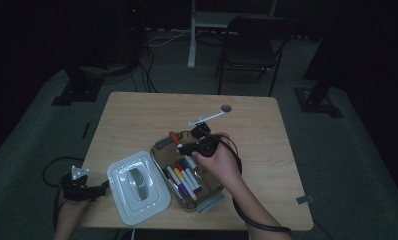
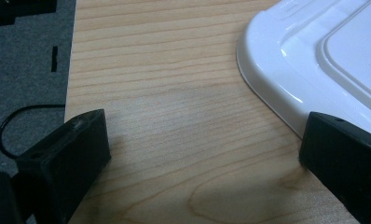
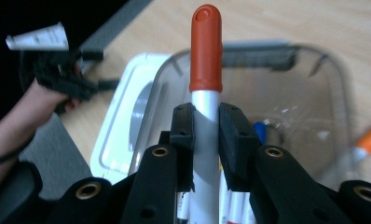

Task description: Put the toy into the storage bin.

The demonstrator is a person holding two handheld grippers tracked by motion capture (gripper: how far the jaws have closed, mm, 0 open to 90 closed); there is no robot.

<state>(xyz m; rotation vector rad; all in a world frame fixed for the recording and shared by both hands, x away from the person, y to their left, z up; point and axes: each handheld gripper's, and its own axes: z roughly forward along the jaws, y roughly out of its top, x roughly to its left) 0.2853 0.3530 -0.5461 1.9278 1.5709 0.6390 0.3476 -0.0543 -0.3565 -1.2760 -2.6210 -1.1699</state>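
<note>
In the right gripper view, the marker (image 3: 206, 60) is running down between the right tool's (image 3: 206, 140) pads, so its lower barrel is lying hidden behind them. The box (image 3: 314, 74) beyond is looking blurred, and an orange marker (image 3: 367, 140) is being cut off by the right edge. In the left gripper view, the lid (image 2: 314, 56) is running off the right and top edges. In the high view, the markers' (image 1: 186, 177) labels are too small to read.
</note>
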